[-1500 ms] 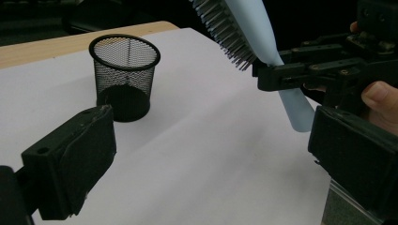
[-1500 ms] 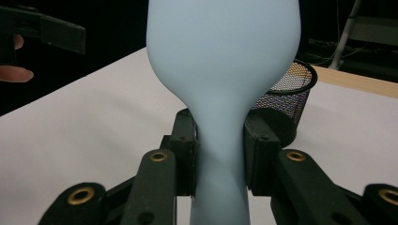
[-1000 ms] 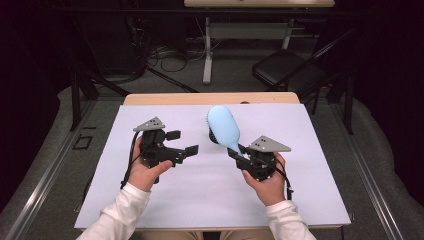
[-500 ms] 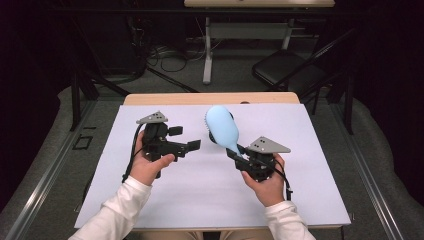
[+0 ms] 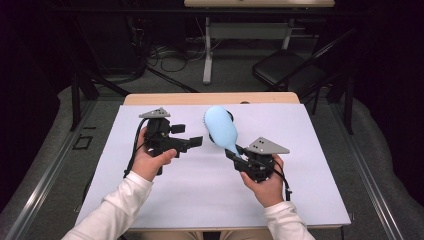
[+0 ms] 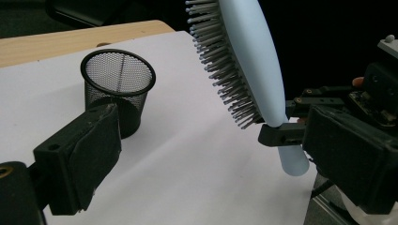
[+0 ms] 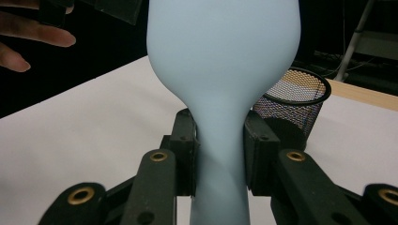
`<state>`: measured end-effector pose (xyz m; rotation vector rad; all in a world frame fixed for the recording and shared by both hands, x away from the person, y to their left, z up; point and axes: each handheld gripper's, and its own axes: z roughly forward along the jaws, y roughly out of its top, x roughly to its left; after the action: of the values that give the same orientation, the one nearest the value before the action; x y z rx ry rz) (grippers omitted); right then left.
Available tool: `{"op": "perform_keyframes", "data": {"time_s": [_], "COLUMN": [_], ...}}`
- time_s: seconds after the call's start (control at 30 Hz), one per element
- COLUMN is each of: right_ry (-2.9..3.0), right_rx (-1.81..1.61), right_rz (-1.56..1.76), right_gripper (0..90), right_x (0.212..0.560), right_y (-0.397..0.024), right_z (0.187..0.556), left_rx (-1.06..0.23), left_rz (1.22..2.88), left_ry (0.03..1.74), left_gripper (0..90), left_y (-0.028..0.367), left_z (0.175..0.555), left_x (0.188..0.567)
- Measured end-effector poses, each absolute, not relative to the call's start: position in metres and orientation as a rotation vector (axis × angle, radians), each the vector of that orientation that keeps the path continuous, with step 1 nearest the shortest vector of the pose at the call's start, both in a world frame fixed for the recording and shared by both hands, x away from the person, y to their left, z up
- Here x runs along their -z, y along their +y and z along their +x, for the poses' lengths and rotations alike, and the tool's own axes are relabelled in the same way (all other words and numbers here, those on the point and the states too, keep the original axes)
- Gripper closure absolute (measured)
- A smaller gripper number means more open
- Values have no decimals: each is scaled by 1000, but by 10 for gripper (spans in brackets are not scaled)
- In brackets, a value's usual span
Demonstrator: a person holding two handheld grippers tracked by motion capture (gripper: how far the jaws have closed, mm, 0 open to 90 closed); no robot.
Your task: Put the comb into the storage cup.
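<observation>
Wooden table [image 5: 165,98], white sheet [image 5: 200,195] over it; mesh cup [image 6: 117,89] apparently on sheet.

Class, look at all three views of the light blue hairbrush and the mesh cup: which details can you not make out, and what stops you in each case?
- High view: the hairbrush covers most of the mesh cup.
- Right gripper view: the brush's bristles face away, hidden behind its back; its top is cut off by the edge.
- Left gripper view: the left gripper has one jaw at each side; the brush's top is cut off.
</observation>
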<state>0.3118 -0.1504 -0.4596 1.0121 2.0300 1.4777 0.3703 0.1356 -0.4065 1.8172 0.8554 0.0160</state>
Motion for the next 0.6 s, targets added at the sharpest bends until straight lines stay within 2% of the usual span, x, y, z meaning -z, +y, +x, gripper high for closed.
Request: {"op": "perform_keyframes", "data": {"time_s": [0.6], "right_ry": [2037], "right_rx": [-1500], "right_rz": [1002], "right_gripper": [692], "right_x": [460], "right_y": [-148], "right_z": [311], "left_rx": [25], "left_rz": [1806], "left_ry": [859], "left_gripper": [71], "left_y": [126], "left_z": [378], "left_x": [401]}}
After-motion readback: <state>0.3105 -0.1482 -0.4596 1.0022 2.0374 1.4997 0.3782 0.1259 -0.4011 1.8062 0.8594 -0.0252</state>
